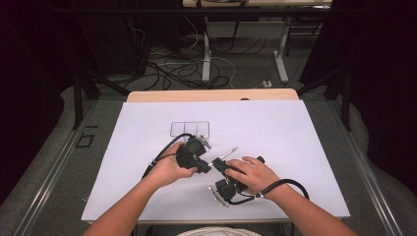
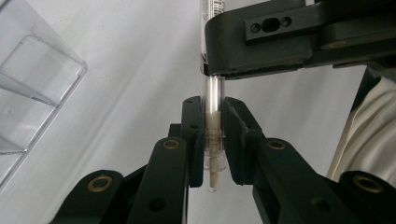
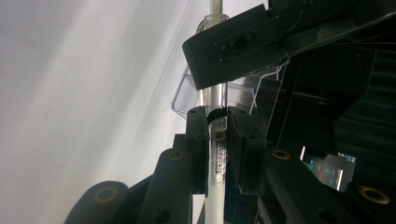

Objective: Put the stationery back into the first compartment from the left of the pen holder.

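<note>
Both forearms came in over the table, hands near each other. Left gripper [image 2: 214,140] and right gripper [image 3: 217,149] jaws each clamped on the same clear pen [image 2: 213,116], facing each other.

Left tool [image 1: 209,164] and right tool [image 1: 215,166]: black jointed jaws with brass-coloured pivot screws, each trailing a black cable; forearms bare.

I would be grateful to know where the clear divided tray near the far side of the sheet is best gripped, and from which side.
Probably by one outer wall of the clear tray, coming from above with one jaw inside a compartment and one outside. It lies flat and open-topped on the white sheet, and its thin upright walls and dividers offer a narrow edge; the whole body looks too wide for the jaws.
</note>
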A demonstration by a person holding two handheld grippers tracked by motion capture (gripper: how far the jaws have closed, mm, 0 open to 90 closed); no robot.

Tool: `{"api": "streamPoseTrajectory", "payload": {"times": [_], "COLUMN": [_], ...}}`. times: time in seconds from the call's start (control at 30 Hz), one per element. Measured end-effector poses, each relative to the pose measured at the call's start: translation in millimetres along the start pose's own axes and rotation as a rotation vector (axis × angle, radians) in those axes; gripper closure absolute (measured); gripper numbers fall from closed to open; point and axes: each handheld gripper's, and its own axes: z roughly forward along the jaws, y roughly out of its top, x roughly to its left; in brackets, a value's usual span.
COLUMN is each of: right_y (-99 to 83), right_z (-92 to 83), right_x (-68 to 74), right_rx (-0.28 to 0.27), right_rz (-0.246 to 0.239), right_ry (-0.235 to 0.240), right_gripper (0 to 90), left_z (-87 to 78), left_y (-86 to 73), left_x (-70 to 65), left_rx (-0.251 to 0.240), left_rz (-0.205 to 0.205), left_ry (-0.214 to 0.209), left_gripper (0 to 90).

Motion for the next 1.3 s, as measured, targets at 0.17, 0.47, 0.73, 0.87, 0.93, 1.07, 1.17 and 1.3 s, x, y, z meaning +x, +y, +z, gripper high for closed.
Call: {"api": "streamPoseTrajectory", "payload": {"times": [0.17,0.47,0.73,0.87,0.93,1.07,1.17,1.3], "right_y": [-5.2,-22.2,-44.4,-57.3,-65.1,-76.4,-84.1,-94.2], "right_z": [1.6,-3.1,-10.6,-13.0,-12.8,-13.7,-13.9,-14.6], "right_x": [-2.1,-11.3,-16.6,-18.7,-19.4,-19.5,-19.8,-19.3], "right_rx": [0.008,-0.004,0.001,0.033,0.036,0.034,0.035,0.027], "right_rz": [0.028,0.252,0.624,0.772,0.840,1.003,1.101,1.213], "right_ry": [-0.050,-0.164,-0.134,-0.111,-0.105,-0.080,-0.069,-0.054], "right_gripper": [59.5,45.8,33.2,28.0,24.4,17.9,15.5,14.4], "left_z": [-9.0,-32.1,-50.3,-57.6,-58.6,-59.3,-57.8,-55.2], "left_y": [-2.5,-12.4,-26.3,-34.4,-38.0,-44.6,-49.2,-53.3], "left_x": [9.9,34.5,55.4,66.7,70.5,80.2,87.2,94.6], "left_rx": [-0.086,-0.268,-0.491,-0.550,-0.584,-0.624,-0.656,-0.673], "left_rz": [-0.073,-0.115,-0.161,-0.188,-0.207,-0.238,-0.277,-0.302], "left_ry": [0.016,0.075,0.161,0.187,0.201,0.242,0.261,0.289], "left_gripper": [79.2,79.1,79.1,79.1,79.1,79.1,79.1,79.1]}}
